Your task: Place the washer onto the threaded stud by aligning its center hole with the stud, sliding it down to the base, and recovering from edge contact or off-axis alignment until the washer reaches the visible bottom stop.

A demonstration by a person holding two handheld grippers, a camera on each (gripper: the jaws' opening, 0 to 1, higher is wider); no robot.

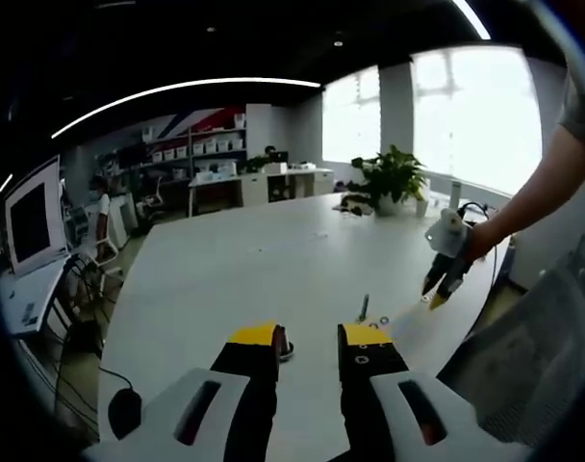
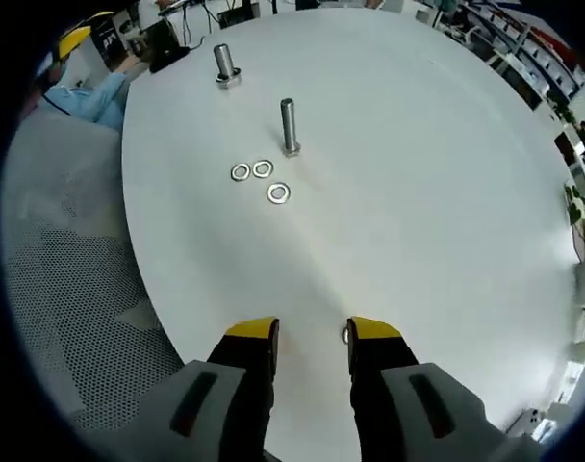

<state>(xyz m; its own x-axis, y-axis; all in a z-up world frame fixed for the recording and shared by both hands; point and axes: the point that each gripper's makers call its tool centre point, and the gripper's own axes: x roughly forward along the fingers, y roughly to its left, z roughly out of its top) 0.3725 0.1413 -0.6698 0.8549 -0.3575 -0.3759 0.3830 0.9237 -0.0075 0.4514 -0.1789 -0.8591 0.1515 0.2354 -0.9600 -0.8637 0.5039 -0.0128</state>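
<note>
Jaws apart, three flat silver washers [image 2: 261, 179], upright stud [image 2: 289, 126]

Your left gripper view is skimming low across the table [image 1: 273, 260] toward the windows. Your right gripper view is looking steeply down from higher, studs [image 2: 289, 125] at 12 o'clock; both are sharing the tabletop.

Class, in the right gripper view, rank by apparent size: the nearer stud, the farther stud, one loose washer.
1. Nearer stud.
2. Farther stud: looks shorter, but distance may explain that, so this order is unsure.
3. Washer: clearly smallest.
</note>
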